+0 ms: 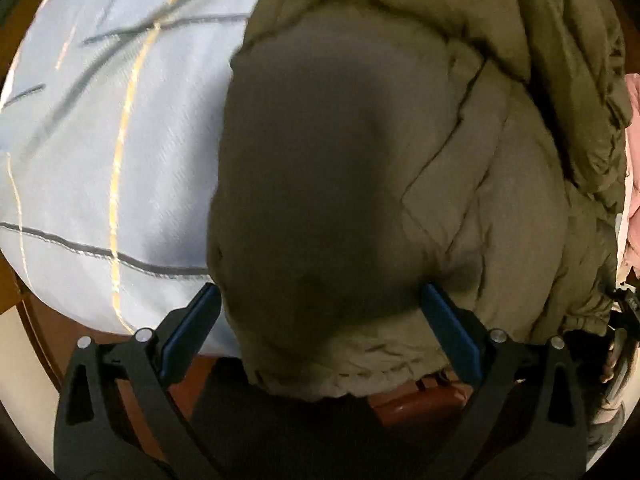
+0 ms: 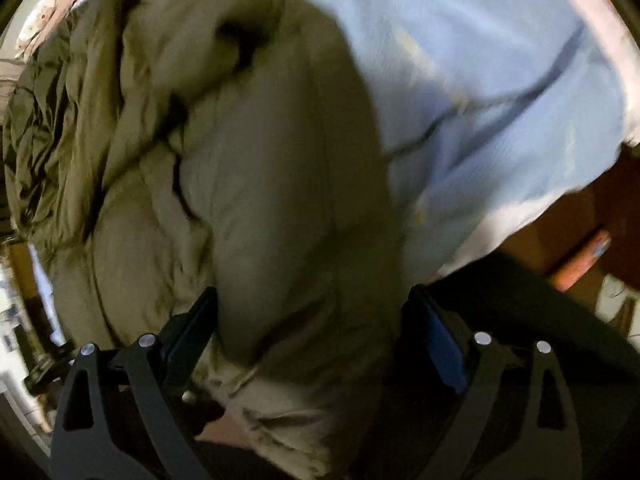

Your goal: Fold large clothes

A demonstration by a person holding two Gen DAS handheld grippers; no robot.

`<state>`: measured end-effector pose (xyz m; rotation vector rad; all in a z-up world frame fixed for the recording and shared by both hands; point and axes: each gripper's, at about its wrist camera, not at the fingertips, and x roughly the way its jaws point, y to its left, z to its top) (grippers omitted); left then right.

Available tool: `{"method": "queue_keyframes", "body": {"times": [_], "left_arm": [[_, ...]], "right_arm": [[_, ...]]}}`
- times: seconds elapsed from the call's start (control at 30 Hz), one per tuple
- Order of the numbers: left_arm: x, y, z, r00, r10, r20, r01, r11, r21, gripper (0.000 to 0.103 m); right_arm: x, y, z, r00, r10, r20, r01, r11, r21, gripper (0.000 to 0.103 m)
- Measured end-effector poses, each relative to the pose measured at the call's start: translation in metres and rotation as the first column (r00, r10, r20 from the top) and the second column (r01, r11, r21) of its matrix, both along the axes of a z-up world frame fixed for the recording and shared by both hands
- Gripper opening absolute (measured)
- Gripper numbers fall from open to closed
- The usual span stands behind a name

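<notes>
Olive puffer jacket (image 1: 360, 160) heaped on a pale blue bedspread (image 1: 100, 140) with grey and yellow stripes; everything placed from that jacket. Bedspread bare to the jacket's left in the left wrist view, to its right in the right wrist view (image 2: 500, 100). Reddish-brown bed frame (image 1: 420, 404) just below the jacket's near hem. Pink cloth (image 1: 632, 160) at the far right edge beyond the jacket, partly cut off. Dark trousers of the person below the hem, near the bottom of both views.

Left claw (image 1: 320, 300) pointing steeply down over the jacket's near bulge, blue pads (image 1: 192, 328) spread wide, the padded fabric swelling up between them. Pads at the fabric's edges; pressing or merely alongside, cannot tell. Right claw (image 2: 312, 304) likewise pointing steeply down, jaws spread wide, a rounded fold of the jacket (image 2: 280, 200) rising between them; left pad close against the fabric, right pad beside it over dark trousers, no firm clamp visible. Heavy motion blur in this view.

Only in the right wrist view: a dark sleeve-like opening (image 2: 236, 40) near the jacket's top, a darker crumpled part of the jacket far left, cluttered shelving (image 2: 16, 320) beyond it, an orange-red object (image 2: 580, 256) on the floor to the right. Only in the left wrist view: diagonal quilting seams (image 1: 460, 152) across the jacket's right side.
</notes>
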<state>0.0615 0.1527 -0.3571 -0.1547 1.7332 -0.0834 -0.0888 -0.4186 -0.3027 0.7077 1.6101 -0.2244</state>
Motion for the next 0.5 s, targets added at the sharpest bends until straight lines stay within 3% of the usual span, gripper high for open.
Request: {"method": "queue_keyframes", "body": {"times": [0.07,0.1,0.13,0.17,0.2,0.27,0.37,0.5], "left_arm": [[-0.002,-0.006,-0.006,0.999,-0.022,-0.035,0.021,0.999,-0.039,0.095],[-0.007,-0.011,-0.008,0.998,-0.033,-0.054,0.029,0.997,-0.073,0.071],[-0.008,-0.013,-0.009,0.997,-0.041,-0.062,0.034,0.994,-0.105,0.060],[-0.009,-0.013,-0.008,0.998,-0.038,-0.059,0.030,0.990,-0.135,0.042],[-0.009,-0.011,-0.006,0.998,-0.020,-0.053,0.011,0.985,-0.171,0.027],[-0.008,-0.005,0.001,0.999,0.032,-0.035,-0.040,0.958,-0.283,0.011],[-0.005,0.006,0.023,0.994,0.108,0.033,-0.082,0.891,-0.446,0.008],[0.011,0.022,0.060,0.966,0.225,0.127,-0.101,0.782,-0.615,0.008]], "right_arm": [[-0.004,0.009,-0.013,1.000,-0.007,0.003,0.006,0.992,0.126,0.088],[-0.005,0.012,-0.016,1.000,-0.010,0.011,0.008,0.987,0.162,0.062],[-0.007,0.016,-0.018,1.000,-0.009,0.025,0.004,0.982,0.191,0.046],[-0.008,0.019,-0.017,0.999,-0.010,0.051,0.000,0.981,0.196,0.033],[-0.009,0.019,-0.013,0.996,-0.023,0.086,0.004,0.977,0.213,0.021],[-0.008,0.016,-0.005,0.986,-0.071,0.148,0.025,0.956,0.291,0.014],[0.004,0.003,0.013,0.957,-0.151,0.249,0.034,0.908,0.418,0.010],[0.026,-0.009,0.068,0.868,-0.240,0.435,-0.011,0.866,0.501,0.010]]}}
